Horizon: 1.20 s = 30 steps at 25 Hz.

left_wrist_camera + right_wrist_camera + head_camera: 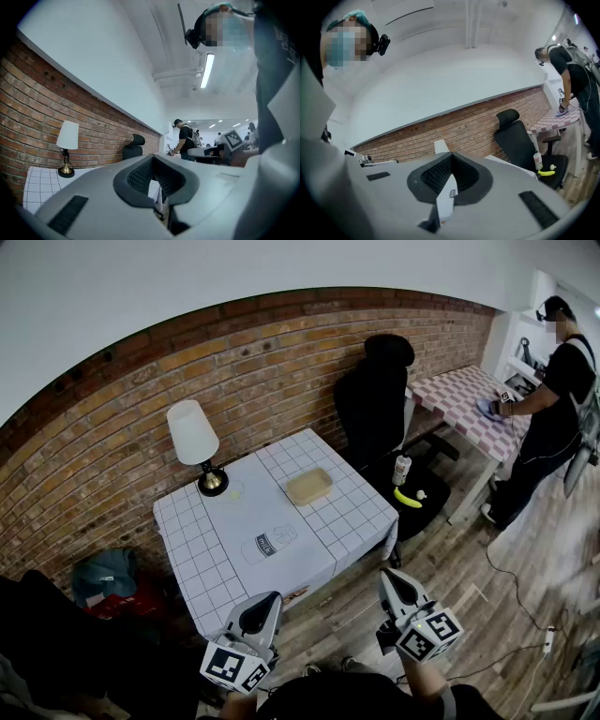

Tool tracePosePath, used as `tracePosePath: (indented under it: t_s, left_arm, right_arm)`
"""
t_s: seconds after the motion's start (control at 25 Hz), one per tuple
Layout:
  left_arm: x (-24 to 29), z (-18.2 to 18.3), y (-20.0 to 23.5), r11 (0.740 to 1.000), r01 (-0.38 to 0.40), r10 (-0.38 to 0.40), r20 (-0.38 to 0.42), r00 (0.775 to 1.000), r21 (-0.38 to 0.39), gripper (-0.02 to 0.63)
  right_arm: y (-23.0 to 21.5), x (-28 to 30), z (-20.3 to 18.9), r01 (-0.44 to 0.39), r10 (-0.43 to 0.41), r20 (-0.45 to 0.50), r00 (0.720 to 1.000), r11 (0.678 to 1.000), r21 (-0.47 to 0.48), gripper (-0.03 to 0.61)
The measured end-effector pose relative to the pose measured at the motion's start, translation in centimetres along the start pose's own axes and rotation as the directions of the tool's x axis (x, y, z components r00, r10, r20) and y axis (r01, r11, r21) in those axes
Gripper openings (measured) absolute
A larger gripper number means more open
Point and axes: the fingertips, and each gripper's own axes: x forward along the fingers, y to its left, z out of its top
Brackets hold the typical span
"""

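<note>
Head view: left hand-held gripper (pixel 266 604) and right hand-held gripper (pixel 392 580) hang just short of the table's (pixel 202 549) near edge. Both have their jaws closed with nothing clamped, which looks like a carrying posture. The bottle (pixel 269 543) lies on its side on the table's near half, untouched and stable. Beyond it, toward the table's far right, a shallow tan tray (pixel 309 486) appears empty. A lamp (pixel 194 432) stands at the table's far left.

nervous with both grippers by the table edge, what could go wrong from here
1. The clear bottle lies on its side, so it may roll when nudged.
2. The tablecloth hangs over the edge just ahead of the left gripper; a snag could drag everything.
3. The lamp looks top-heavy and could tip if bumped.
</note>
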Motion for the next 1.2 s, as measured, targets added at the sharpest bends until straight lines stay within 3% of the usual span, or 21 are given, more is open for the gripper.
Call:
tracePosePath:
  t_s: [0.68, 1.2]
  left_arm:
    - [2.8, -1.4, 1.6, 1.0, -0.002, 0.001, -0.03, 1.0, -0.016, 0.011]
    - [10.8, -1.5, 2.0, 0.994, -0.111, 0.11, -0.017, 0.994, -0.01, 0.011]
  right_arm:
    - [-2.7, 1.7, -0.5, 0.009, -0.011, 0.022, 1.0, 0.998, 0.063, 0.005]
    - [-9.7, 6.7, 1.3, -0.105, 0.108, -0.031, 0.994, 0.992, 0.075, 0.005]
